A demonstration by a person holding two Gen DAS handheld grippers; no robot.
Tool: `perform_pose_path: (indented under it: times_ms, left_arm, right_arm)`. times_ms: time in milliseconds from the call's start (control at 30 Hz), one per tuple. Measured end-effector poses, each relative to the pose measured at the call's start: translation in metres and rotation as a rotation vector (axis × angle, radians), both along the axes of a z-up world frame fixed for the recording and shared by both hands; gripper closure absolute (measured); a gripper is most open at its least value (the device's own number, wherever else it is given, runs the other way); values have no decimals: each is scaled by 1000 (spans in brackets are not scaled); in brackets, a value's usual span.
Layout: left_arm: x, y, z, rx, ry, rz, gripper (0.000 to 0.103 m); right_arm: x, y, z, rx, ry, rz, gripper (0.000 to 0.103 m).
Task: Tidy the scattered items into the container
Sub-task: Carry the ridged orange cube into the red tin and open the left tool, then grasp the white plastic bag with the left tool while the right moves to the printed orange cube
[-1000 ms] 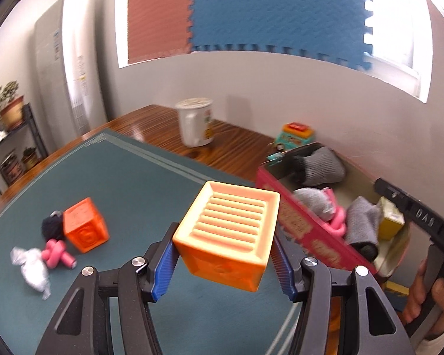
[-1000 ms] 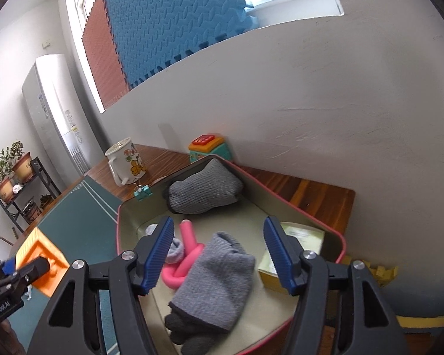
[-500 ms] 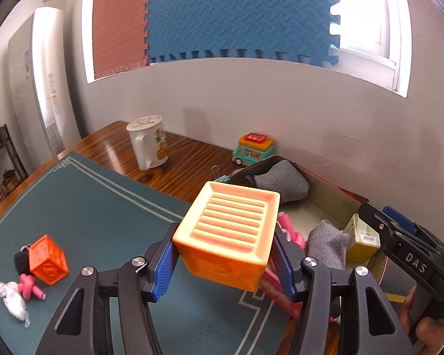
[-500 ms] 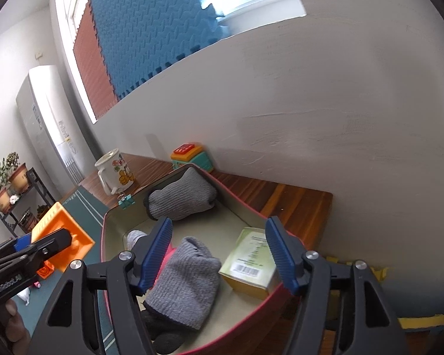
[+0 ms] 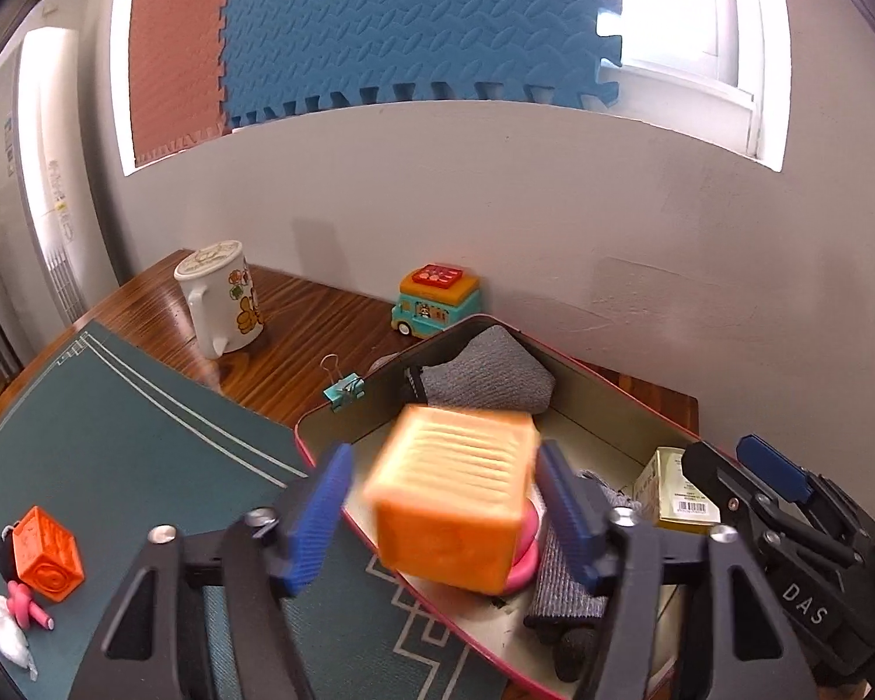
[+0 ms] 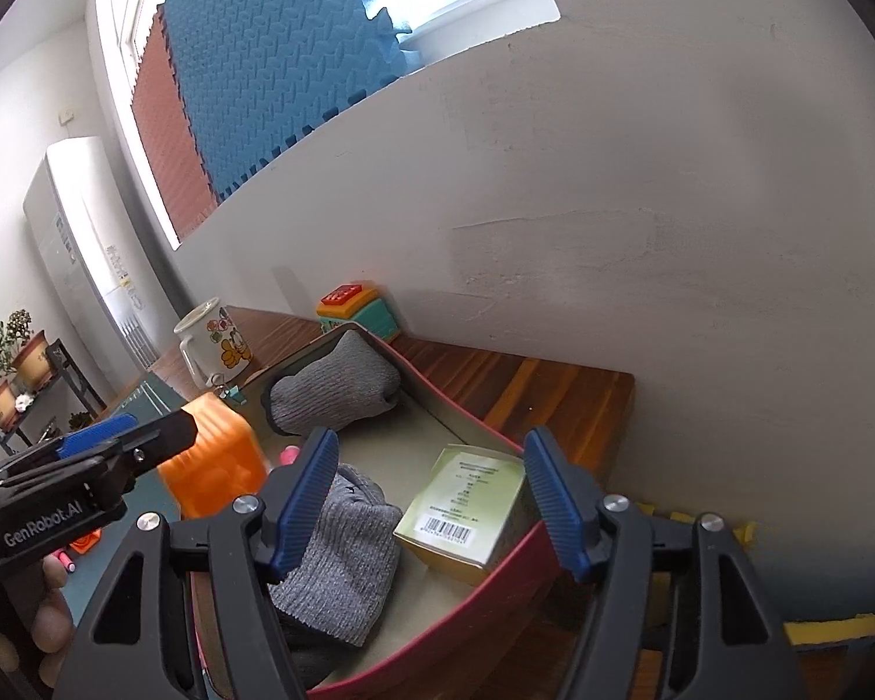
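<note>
The left gripper is seen above the near edge of the tin, and its jaws are opening. The orange block lies between them, blurred, with a gap visible at each blue pad, so it is no longer gripped. The block is placed over the tin's inside, above a pink toy and a grey sock.

The right gripper is held open over the tin's near right corner, with nothing between its pads. Below it a green box (barcode uppermost) is leaned against the red wall of the tin. A second sock is lodged at the far end.

On the green mat, well apart from the tin, a smaller orange cube, a pink piece and a clear wrapper are left together. A mug, a toy van and a binder clip are set on the wooden table.
</note>
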State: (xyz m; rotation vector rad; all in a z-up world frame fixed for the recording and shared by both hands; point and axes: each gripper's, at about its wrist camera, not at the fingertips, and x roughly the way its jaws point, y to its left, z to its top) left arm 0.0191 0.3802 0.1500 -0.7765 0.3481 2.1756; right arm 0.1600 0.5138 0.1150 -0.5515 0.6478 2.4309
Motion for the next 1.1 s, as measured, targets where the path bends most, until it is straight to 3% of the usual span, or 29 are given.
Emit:
perform_pose_path:
  times_ms: [667,1100]
  left_arm:
    - [-17,-42,1,18,-25,88,31]
    - [-48,-136,-6,35,-60,280,29]
  right_arm:
    - [-17,-31,12,35,8,69,28]
    - [-61,-97,22,81,9,238,27]
